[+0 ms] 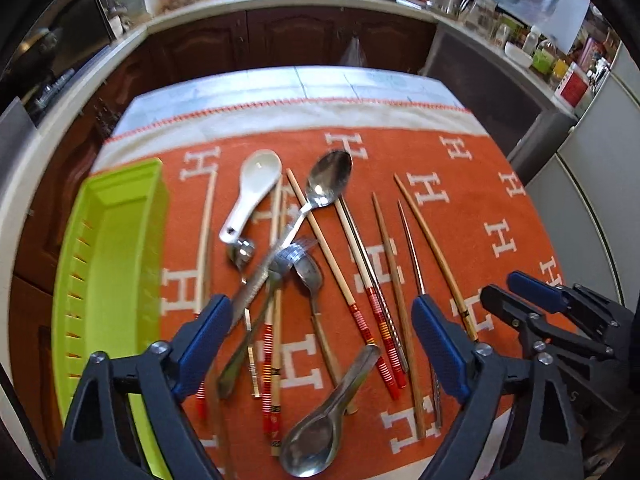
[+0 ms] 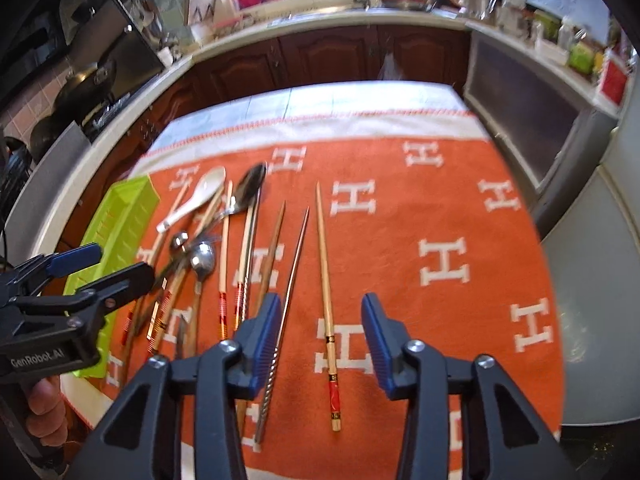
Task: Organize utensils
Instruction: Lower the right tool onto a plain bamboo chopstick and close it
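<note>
Left claw [image 1: 322, 320] spread above tangled spoons and chopsticks, right claw [image 2: 320, 320] spread astride one pale chopstick [image 2: 326, 300], right view alone shows a hand [image 2: 44, 412]

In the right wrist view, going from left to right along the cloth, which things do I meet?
Green tray → white ceramic spoon → dark wooden chopstick → thin metal chopstick → light bamboo chopstick with red end. The tangled spoons and forks between are left out.
</note>
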